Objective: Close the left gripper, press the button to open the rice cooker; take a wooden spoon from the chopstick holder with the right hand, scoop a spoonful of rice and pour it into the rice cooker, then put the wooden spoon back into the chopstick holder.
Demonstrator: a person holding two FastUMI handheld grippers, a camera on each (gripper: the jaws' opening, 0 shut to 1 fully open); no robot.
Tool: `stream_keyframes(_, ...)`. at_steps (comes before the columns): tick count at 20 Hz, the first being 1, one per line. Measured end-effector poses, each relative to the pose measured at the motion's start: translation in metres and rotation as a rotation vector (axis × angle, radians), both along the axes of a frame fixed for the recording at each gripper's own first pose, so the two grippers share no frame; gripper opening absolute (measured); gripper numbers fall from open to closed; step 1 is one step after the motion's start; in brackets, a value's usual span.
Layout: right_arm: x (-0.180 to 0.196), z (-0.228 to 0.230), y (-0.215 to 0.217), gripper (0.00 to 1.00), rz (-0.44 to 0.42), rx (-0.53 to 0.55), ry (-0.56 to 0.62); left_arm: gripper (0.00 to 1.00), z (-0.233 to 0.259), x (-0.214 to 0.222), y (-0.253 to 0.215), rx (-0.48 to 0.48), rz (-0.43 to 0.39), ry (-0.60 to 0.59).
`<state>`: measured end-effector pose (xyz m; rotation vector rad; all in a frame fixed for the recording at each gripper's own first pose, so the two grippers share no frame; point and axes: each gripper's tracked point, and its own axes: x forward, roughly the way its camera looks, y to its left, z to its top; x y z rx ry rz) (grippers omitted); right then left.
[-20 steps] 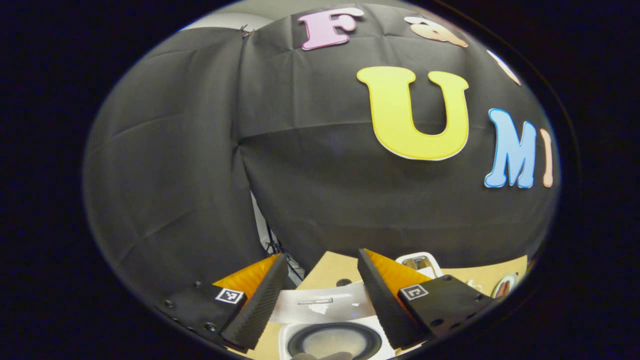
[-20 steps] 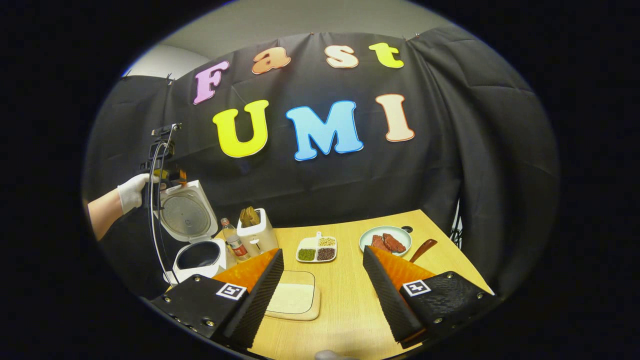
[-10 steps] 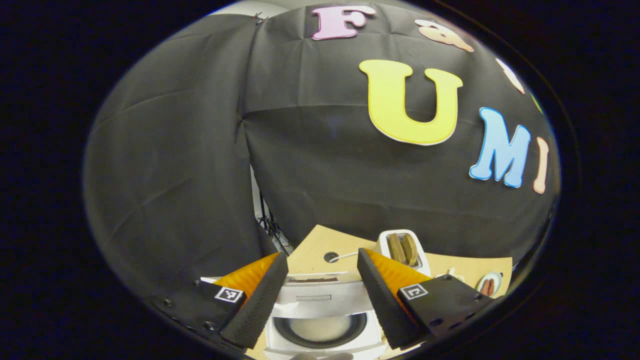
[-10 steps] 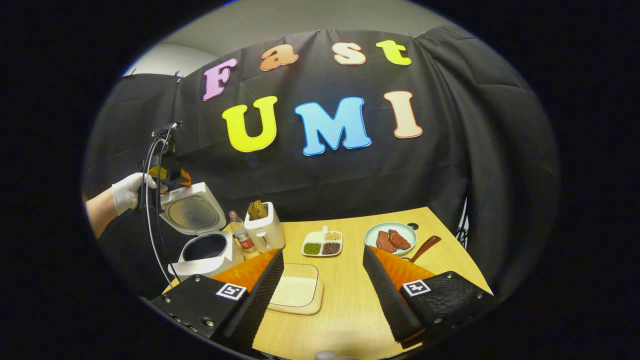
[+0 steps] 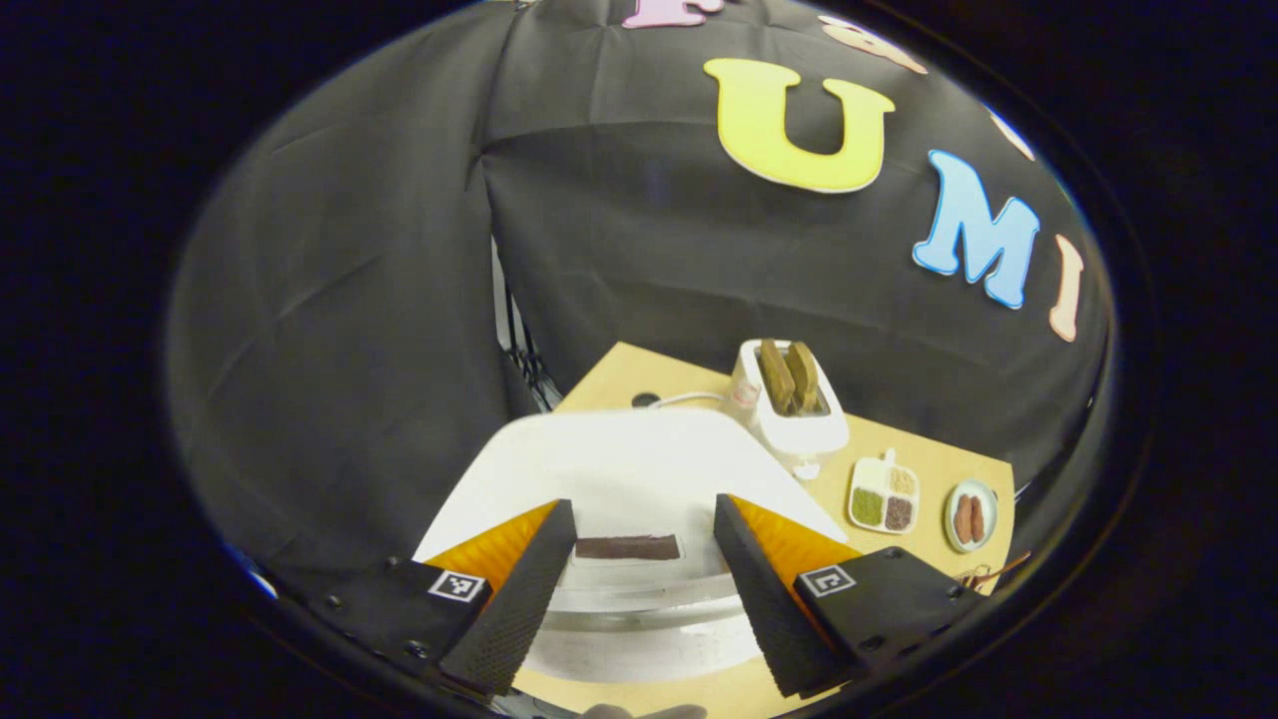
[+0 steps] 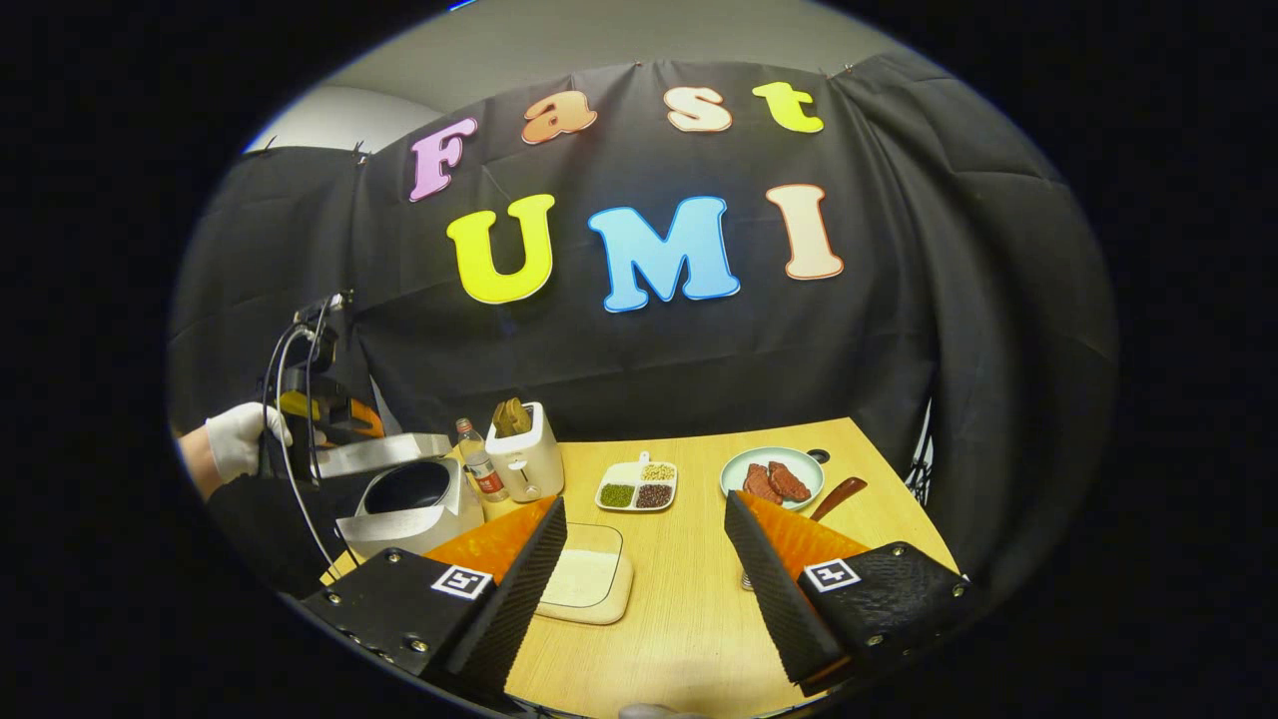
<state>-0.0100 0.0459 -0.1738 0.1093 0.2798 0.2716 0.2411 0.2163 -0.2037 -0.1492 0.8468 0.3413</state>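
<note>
The white rice cooker [image 6: 409, 511] stands at the table's left end. Its lid [image 6: 384, 451] hangs nearly level over the dark inner pot. My left gripper [image 6: 319, 407], held by a gloved hand [image 6: 238, 442], rests on top of the lid. In the left gripper view that lid [image 5: 639, 464] lies under my open left gripper [image 5: 639, 589]. The white chopstick holder [image 6: 526, 461] holds wooden spoons [image 6: 512, 414], seen also as the spoons [image 5: 789, 374] beyond the lid. A shallow wooden tray [image 6: 602, 613] of rice [image 6: 581, 577] lies just ahead of my open, empty right gripper [image 6: 644, 589].
A small bottle [image 6: 481, 471] stands between cooker and holder. A divided dish of beans [image 6: 636, 486], a plate of meat [image 6: 771, 479] and a brown spoon [image 6: 837, 496] lie farther right on the wooden table [image 6: 689, 619]. Black cloth walls the back and sides.
The cooker's lid has swung down from upright to nearly level, and my left gripper has come down with it. The right gripper has barely moved.
</note>
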Motion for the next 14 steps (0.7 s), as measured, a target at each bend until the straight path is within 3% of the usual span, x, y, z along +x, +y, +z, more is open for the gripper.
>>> stream_keyframes(7,0.008,0.001,-0.002,0.98,-0.002,0.032,0.022,0.99,-0.027,-0.038,-0.002,-0.018,0.021,0.144)
stream_keyframes(14,0.016,-0.002,0.006,0.98,0.027,0.029,0.046,1.00,-0.046,-0.042,-0.003,-0.020,0.020,0.184)
